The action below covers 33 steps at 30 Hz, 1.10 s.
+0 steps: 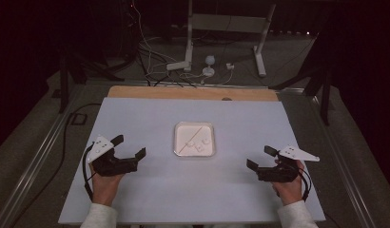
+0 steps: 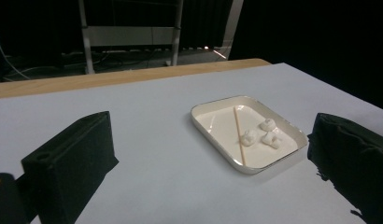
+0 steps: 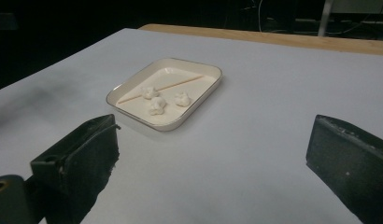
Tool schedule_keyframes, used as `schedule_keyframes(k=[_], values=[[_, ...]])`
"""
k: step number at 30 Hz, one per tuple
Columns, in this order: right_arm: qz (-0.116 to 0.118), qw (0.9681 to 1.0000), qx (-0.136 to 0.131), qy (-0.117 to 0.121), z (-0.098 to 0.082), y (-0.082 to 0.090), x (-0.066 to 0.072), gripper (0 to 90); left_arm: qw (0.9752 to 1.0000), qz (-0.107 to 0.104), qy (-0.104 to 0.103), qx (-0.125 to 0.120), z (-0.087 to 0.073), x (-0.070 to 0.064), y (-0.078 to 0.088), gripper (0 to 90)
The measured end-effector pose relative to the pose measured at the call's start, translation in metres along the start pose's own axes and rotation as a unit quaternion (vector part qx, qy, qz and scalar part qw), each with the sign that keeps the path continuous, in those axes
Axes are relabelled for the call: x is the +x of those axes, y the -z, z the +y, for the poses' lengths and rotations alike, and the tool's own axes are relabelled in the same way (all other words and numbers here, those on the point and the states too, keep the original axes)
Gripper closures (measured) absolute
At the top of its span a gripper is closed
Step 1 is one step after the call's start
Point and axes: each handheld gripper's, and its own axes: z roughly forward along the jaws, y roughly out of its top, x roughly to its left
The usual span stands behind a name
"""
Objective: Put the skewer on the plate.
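Left hand-held gripper (image 1: 131, 146) and right hand-held gripper (image 1: 259, 157), each released with jaws spread wide and grasping nothing, rest near the table's (image 1: 136, 204) front edge, one toward the left edge and one toward the right edge, well apart from each other. Both point inward at the tray (image 1: 179, 142), a shallow white rectangular dish lying at the middle of the table. In it lie a thin wooden skewer (image 2: 238, 135), set diagonally across the floor of the tray, and three small white lumps (image 2: 249, 136), apparently marshmallows, grouped close beside the skewer. The step in hand appears to be the approach, before any contact. The next move probably calls for one gripper to close on the slender skewer, which lies flat and offers little to grip, while the other takes a lump. The tray's raised rim stands between jaws and contents. Beyond the far edge: a wooden board strip (image 1: 193, 92), cables and a stand's legs on the floor.
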Motion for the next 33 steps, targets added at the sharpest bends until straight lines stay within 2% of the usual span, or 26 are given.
schedule_keyframes(k=[15,22,24,29,33], values=[[-0.018,0.9997,-0.013,0.013,-0.005,0.008,-0.001,2.2,0.9997,0.017,0.006,-0.013,-0.011,0.011,0.019,0.8],[-0.022,0.9995,-0.019,0.016,-0.008,0.009,-0.003,1.4,0.9997,0.016,0.003,-0.016,-0.013,0.011,0.021,0.8],[-0.029,0.9991,-0.020,0.021,-0.009,0.009,-0.003,1.4,0.9998,0.017,-0.001,-0.013,-0.014,0.012,0.020,0.8],[-0.046,0.9981,-0.012,0.039,-0.013,0.008,-0.004,0.1,0.9997,0.021,0.004,-0.013,-0.016,0.015,0.021,0.8],[-0.049,0.9980,-0.014,0.038,-0.014,0.008,-0.004,0.1,0.9997,0.021,0.006,-0.014,-0.017,0.015,0.021,0.8]])
